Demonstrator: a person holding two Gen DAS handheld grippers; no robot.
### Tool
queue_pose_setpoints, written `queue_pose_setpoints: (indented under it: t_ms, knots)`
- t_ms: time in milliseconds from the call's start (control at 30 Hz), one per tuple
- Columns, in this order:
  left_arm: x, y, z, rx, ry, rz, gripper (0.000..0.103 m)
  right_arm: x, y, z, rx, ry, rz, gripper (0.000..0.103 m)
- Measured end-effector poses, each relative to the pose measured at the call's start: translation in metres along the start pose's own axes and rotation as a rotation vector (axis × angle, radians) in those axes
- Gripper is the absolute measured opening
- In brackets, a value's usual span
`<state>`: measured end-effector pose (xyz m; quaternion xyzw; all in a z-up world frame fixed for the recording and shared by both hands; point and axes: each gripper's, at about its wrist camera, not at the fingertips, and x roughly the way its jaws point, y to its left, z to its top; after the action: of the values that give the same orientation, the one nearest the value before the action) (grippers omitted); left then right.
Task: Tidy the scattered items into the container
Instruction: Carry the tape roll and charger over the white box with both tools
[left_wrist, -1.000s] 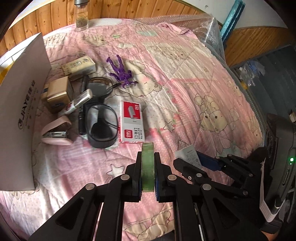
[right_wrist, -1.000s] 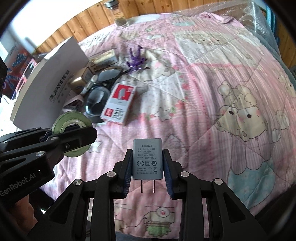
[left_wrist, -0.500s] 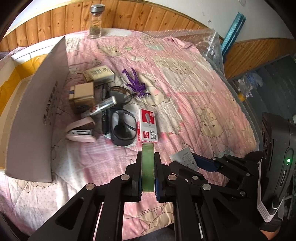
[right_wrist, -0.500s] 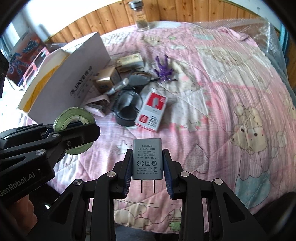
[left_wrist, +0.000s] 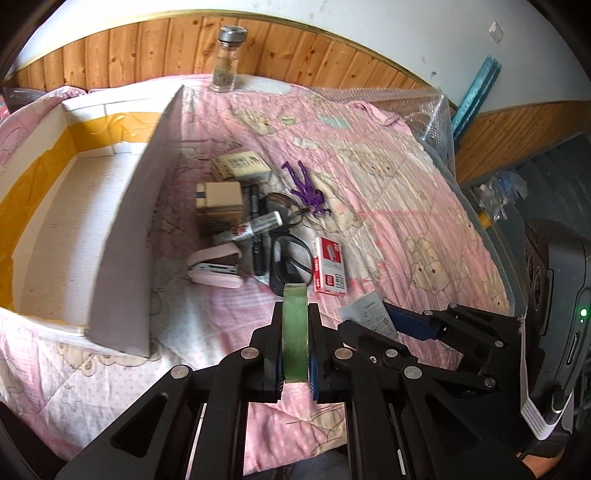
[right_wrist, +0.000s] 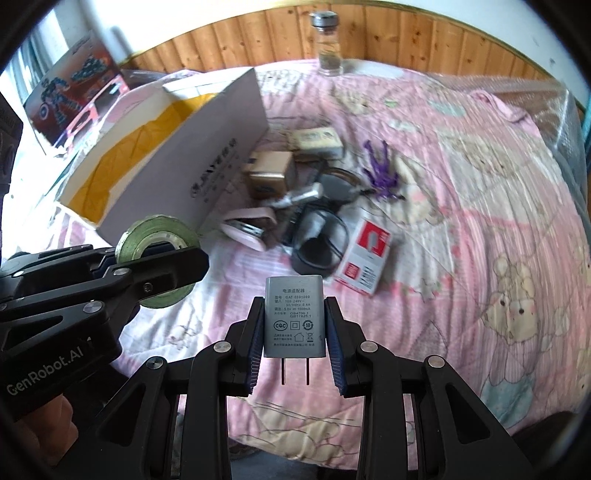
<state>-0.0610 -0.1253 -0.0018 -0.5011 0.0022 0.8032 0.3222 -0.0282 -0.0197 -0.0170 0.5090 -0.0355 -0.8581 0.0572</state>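
Both tongs loaded, held above the near edge of the bed (left_wrist: 388, 192). Left tongs (left_wrist: 295, 354) clamped on a roll of green tape (left_wrist: 294, 332), roll standing on edge between the pads. Right tongs (right_wrist: 294, 332) clamped on a grey power adapter (right_wrist: 294, 317), prongs pointing back toward the handle. Container: open cardboard box (left_wrist: 74, 206), white outside, yellow-taped inside, lying ahead and to the left of both tongs, long axis running away from the viewer; its tall near wall stands between the cavity and the clutter. Left tongs are nearer the box opening; judgement: tape goes in first, up and over the wall, leftward. Remaining on the quilt beside the box: pink stapler (left_wrist: 216, 267), staple box (left_wrist: 330, 269), glasses (left_wrist: 290, 258), purple figure (left_wrist: 308, 190), small carton (left_wrist: 221, 201). Task at an early stage.
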Motion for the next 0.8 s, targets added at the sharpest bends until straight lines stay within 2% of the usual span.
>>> queue_pose_setpoints:
  t_ms: [800]
  knots:
    - [-0.063,0.064,0.005,-0.07,-0.141,0.102,0.01,-0.014,0.089,0.037,-0.191,-0.037,0.058,0.033]
